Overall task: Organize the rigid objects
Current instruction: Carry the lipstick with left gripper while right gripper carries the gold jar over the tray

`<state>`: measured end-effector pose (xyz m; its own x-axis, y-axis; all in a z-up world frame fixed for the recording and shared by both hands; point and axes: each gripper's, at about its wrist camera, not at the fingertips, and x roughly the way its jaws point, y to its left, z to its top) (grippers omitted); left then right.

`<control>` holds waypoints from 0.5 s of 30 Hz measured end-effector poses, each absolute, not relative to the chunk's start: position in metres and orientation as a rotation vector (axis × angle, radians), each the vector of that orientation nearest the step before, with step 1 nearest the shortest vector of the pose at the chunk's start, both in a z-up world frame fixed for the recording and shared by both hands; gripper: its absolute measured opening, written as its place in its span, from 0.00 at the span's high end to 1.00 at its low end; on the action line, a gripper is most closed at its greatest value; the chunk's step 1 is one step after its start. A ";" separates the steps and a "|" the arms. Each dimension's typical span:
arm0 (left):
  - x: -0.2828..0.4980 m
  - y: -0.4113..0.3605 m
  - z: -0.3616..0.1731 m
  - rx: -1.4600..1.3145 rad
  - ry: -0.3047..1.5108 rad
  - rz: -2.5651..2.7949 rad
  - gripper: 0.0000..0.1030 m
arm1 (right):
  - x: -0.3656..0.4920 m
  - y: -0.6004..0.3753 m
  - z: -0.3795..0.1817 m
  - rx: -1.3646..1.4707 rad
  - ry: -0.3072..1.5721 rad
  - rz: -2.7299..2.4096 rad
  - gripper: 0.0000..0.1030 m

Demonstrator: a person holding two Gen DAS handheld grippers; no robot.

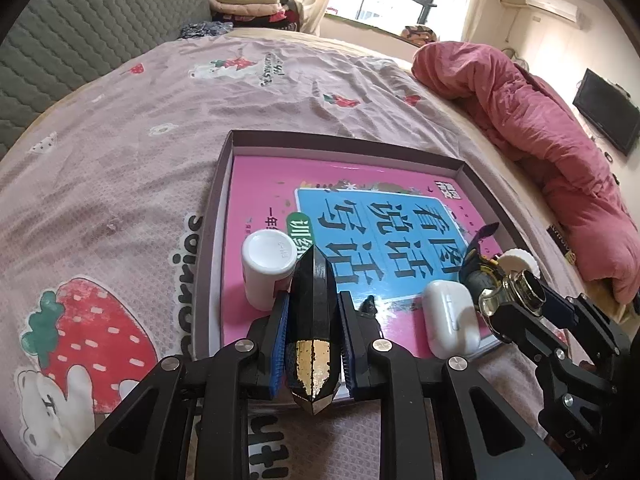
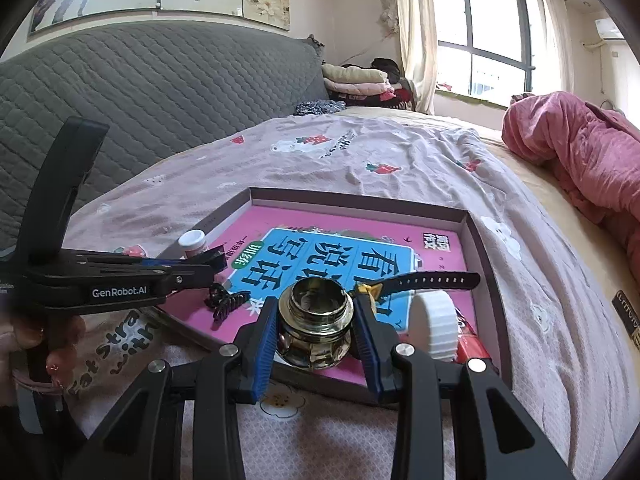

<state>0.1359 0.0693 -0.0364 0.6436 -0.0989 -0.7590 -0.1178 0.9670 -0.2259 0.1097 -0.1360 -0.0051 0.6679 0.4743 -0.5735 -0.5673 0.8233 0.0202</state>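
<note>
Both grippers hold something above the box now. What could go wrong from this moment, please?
1. The right gripper is shut on an open glass bottle with no cap; if tilted, any liquid inside could spill on the pink book.
2. The left gripper is shut on a smooth black faceted bottle, which may slip.
3. The box is crowded: the white container and earbud case could be knocked.
</note>
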 end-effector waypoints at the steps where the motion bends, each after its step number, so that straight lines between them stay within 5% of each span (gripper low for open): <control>1: 0.136 0.070 -0.037 -0.266 0.875 0.018 0.78 | 0.110 -0.134 -0.006 -0.167 0.598 0.592 0.64; 15: 0.136 0.076 -0.043 -0.265 0.874 0.048 0.78 | 0.112 -0.128 -0.014 -0.173 0.601 0.586 0.64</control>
